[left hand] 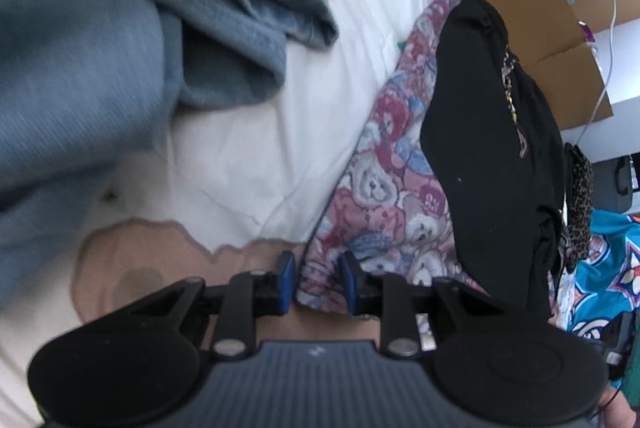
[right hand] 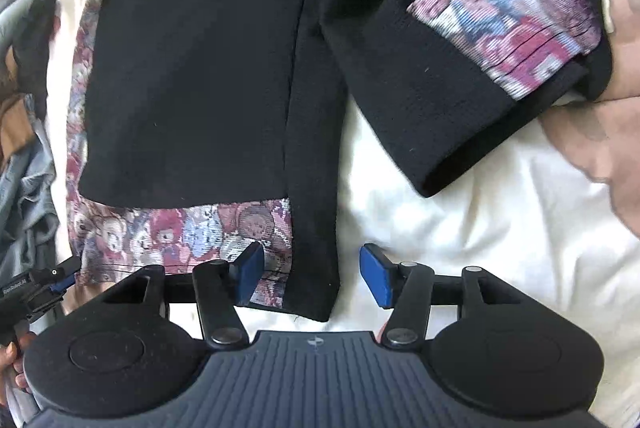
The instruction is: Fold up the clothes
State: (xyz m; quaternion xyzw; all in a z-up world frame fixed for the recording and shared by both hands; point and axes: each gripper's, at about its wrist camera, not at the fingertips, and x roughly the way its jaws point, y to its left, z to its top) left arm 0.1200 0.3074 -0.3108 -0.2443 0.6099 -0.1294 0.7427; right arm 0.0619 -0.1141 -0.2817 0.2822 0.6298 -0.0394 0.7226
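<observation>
Black and teddy-bear-print garment spread on a white bed sheet

The left gripper (left hand: 316, 278) sits narrowly parted around the garment (left hand: 384, 196) hem's near corner; the right gripper (right hand: 312, 274) stands wide open over the black side edge. Blue clothes (left hand: 120, 40) are heaped at far left on the sheet (left hand: 280, 132).

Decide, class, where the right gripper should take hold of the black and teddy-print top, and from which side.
Grip the bottom hem of the black and teddy-print top, near its black side strip. Come from the hem side, low along the white bedding: that edge lies flat, and already sits between the right gripper's open jaws.
</observation>
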